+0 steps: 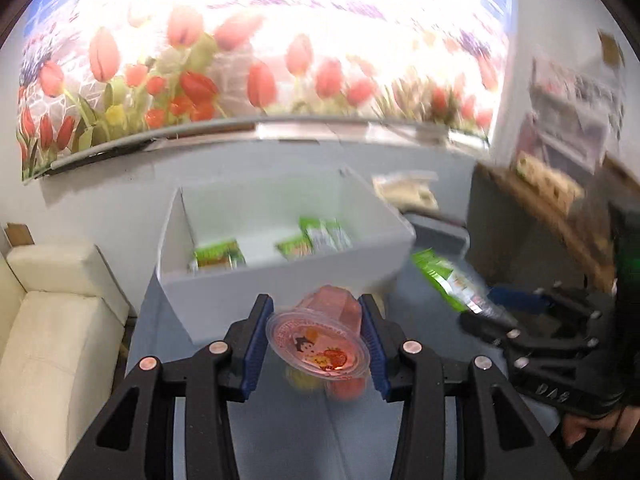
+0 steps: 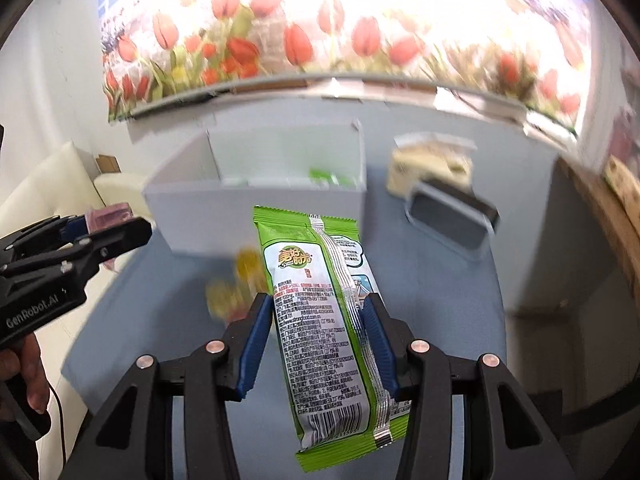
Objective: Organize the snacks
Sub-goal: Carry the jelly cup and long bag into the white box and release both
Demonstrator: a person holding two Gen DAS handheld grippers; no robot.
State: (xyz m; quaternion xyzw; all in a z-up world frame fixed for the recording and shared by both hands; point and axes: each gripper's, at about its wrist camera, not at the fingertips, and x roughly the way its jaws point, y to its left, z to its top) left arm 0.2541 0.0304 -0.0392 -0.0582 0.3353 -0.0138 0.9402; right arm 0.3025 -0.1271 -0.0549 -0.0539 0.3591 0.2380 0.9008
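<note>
My left gripper [image 1: 316, 334] is shut on a pink jelly cup [image 1: 318, 336] with a strawberry lid, held above the blue table in front of the white box [image 1: 288, 280]. Green snack packets [image 1: 218, 256] lie inside the box. My right gripper [image 2: 316, 334] is shut on a green snack packet [image 2: 320, 320], back side up, held above the table before the white box [image 2: 256, 216]. The right gripper and its packet [image 1: 452, 280] show at the right of the left wrist view. The left gripper [image 2: 108, 224] with the pink cup shows at the left of the right wrist view.
More jelly cups, yellow [image 2: 240, 276] and red [image 1: 346, 388], lie blurred on the blue table under the grippers. A grey tray [image 2: 452, 216] and a pale bag [image 2: 430, 164] stand at the back right. A cream sofa [image 1: 52, 320] is at the left.
</note>
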